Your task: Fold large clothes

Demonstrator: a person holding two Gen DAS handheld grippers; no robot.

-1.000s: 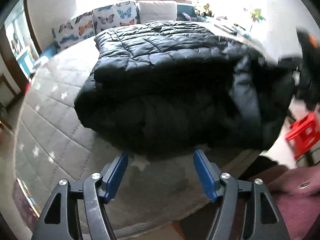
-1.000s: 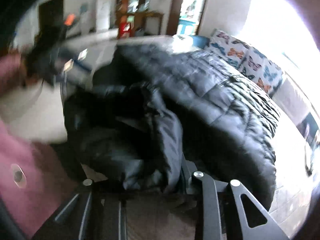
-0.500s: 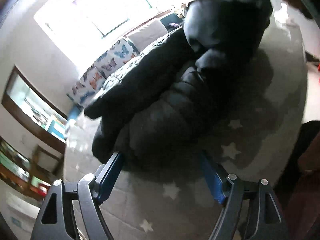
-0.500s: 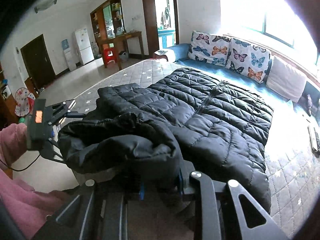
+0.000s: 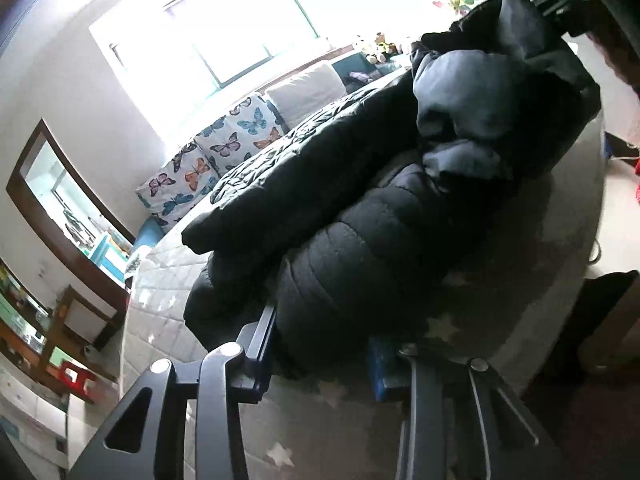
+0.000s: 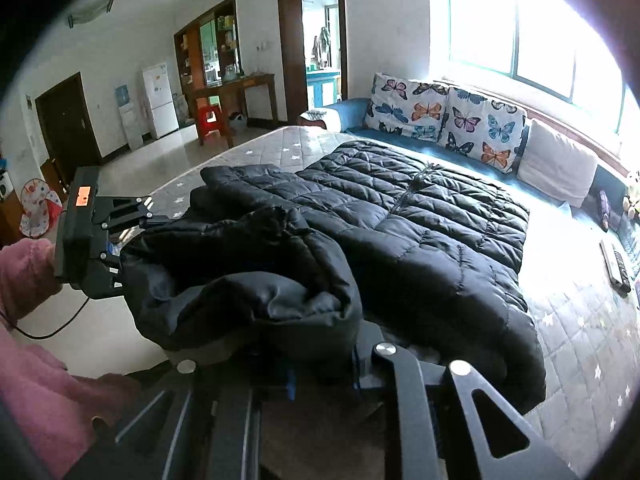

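Both grippers, left (image 5: 320, 344) and right (image 6: 324, 376), jaws clamped on jacket (image 6: 420, 216) hem, lift it off bed (image 6: 580, 320); next carry toward 12 o'clock.

Behind you, two butterfly-print cushions (image 6: 444, 120) lean beside a plain cream cushion (image 6: 556, 164); a white fridge (image 6: 160, 98) and a red plastic stool (image 6: 210, 118) stand far off.

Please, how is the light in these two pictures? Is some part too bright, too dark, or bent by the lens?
Left wrist view: the window is blown out white, the black puffer jacket is nearly detailless shadow, and the horizon is strongly tilted. Right wrist view: sharper, quilting on the jacket is clear, glare washes out the window, and the fisheye bends the door frames.
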